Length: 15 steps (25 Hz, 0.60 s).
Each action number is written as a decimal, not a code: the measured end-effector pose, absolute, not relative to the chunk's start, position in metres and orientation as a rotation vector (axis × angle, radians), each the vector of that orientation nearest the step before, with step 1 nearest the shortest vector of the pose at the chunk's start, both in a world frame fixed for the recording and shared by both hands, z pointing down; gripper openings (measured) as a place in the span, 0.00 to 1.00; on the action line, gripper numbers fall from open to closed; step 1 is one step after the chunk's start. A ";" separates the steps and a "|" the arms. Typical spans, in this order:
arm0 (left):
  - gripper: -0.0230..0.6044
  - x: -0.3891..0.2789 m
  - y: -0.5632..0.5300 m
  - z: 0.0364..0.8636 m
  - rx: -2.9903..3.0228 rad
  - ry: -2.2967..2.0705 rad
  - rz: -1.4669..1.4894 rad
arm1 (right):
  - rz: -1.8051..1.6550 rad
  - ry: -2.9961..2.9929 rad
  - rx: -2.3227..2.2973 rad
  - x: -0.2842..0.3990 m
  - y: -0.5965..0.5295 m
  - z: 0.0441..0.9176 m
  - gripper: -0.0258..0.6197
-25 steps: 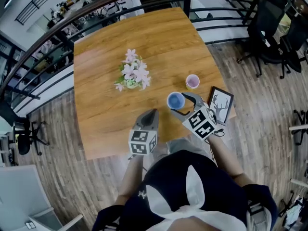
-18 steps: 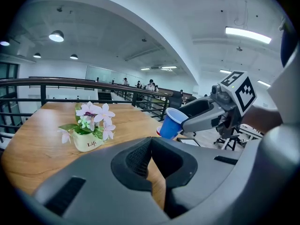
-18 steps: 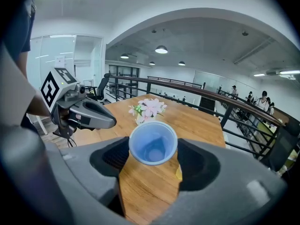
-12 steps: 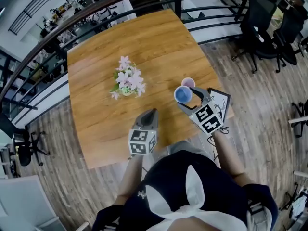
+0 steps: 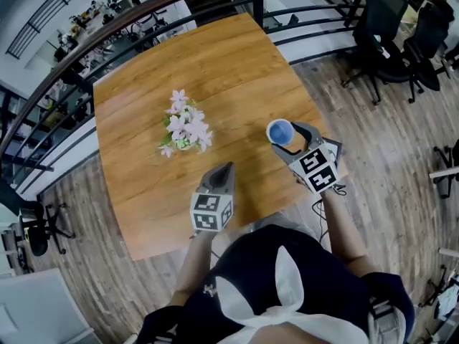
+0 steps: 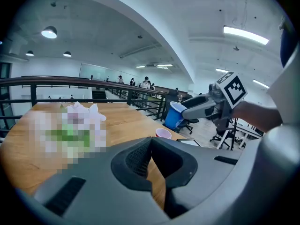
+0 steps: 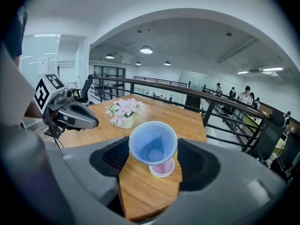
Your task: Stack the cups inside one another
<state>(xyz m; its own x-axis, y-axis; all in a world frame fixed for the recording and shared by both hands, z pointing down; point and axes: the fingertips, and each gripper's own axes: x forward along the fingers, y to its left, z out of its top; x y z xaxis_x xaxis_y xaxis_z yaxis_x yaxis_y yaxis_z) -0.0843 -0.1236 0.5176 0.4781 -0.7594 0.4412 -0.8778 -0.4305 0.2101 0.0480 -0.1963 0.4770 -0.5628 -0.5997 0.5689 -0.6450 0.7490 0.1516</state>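
My right gripper (image 5: 288,137) is shut on a blue cup (image 5: 280,132), held upright in the air near the table's right edge. In the right gripper view the blue cup (image 7: 153,144) hangs between the jaws directly over a smaller pink cup (image 7: 163,168) standing on the wood; the two look apart. The head view hides the pink cup under the blue one. From the left gripper view, the pink cup (image 6: 163,133) sits just below the blue cup (image 6: 174,115) and the right gripper (image 6: 197,109). My left gripper (image 5: 228,168) is shut and empty over the table's near edge.
A pot of pink and white flowers (image 5: 183,129) stands mid-table on the wooden table (image 5: 143,192). A framed deer picture (image 5: 335,146) lies at the right edge, mostly under my right gripper. A dark railing (image 5: 64,77) runs behind the table; office chairs (image 5: 401,34) stand far right.
My right gripper has carried the blue cup rightward and away from me until it covers the pink cup in the head view. The left gripper has barely shifted.
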 end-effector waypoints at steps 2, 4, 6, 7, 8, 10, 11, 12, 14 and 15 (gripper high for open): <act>0.06 -0.084 -0.128 0.520 2.316 -1.362 0.396 | 0.106 -2.332 0.947 0.052 -0.205 0.478 0.53; 0.06 -0.085 -0.132 0.523 2.310 -1.358 0.399 | 0.114 -2.330 0.963 0.056 -0.214 0.479 0.53; 0.06 -0.087 -0.136 0.526 2.303 -1.354 0.404 | 0.118 -2.324 0.975 0.059 -0.222 0.480 0.53; 0.06 -0.088 -0.139 0.527 2.301 -1.353 0.407 | 0.120 -2.321 0.980 0.060 -0.226 0.481 0.53; 0.06 -0.089 -0.141 0.529 2.299 -1.351 0.410 | 0.124 -2.319 0.985 0.061 -0.229 0.482 0.53; 0.06 -0.090 -0.146 0.532 2.298 -1.348 0.413 | 0.134 -2.313 0.992 0.061 -0.236 0.485 0.53; 0.06 -0.091 -0.149 0.533 2.297 -1.346 0.414 | 0.138 -2.312 0.995 0.062 -0.239 0.487 0.53; 0.06 -0.091 -0.151 0.534 2.296 -1.344 0.415 | 0.143 -2.311 0.997 0.062 -0.241 0.489 0.53; 0.06 -0.092 -0.154 0.537 2.294 -1.340 0.420 | 0.153 -2.310 0.998 0.062 -0.245 0.493 0.53; 0.06 -0.092 -0.156 0.539 2.292 -1.338 0.422 | 0.158 -2.308 0.997 0.062 -0.247 0.495 0.53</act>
<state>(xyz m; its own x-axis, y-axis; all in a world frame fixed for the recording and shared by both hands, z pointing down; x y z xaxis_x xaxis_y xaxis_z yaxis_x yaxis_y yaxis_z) -0.0922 -0.1555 0.5390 0.4824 -0.7376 0.4725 -0.8752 -0.4279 0.2255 0.0623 -0.2471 0.4945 -0.5284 -0.6209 0.5790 -0.6939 0.7088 0.1267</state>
